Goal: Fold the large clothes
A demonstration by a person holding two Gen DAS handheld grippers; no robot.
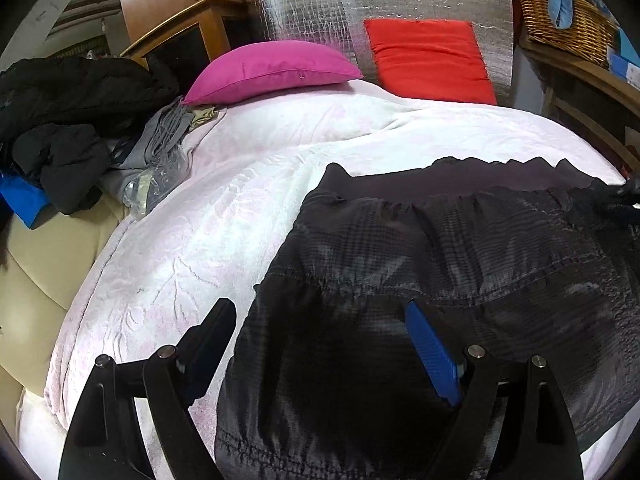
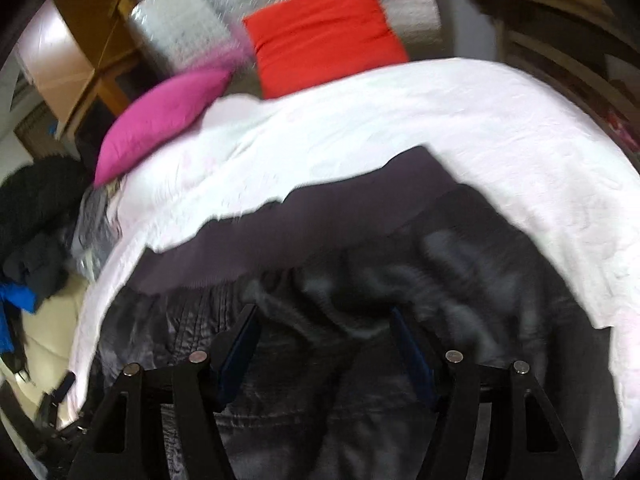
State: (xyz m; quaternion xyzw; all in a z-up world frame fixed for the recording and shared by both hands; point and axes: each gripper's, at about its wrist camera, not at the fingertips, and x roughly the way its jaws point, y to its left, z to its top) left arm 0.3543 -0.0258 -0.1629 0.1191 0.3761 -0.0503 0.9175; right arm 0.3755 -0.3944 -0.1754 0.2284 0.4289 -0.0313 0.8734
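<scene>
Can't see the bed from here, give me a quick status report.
Left tongs open, right tongs open, both over dark jacket. Jacket spread on white blanket, unfolded. Nothing in the way.

A lived-in bedroom at home: a bed under a white blanket (image 1: 248, 216) fills the centre of the frame, with a pink pillow (image 1: 272, 70) and red cushion (image 1: 430, 60) at its head. Dark clothes (image 1: 68, 120) pile up at left, a wooden cabinet (image 1: 176, 12) stands upper left, and a wicker basket (image 1: 568, 24) sits upper right.
</scene>
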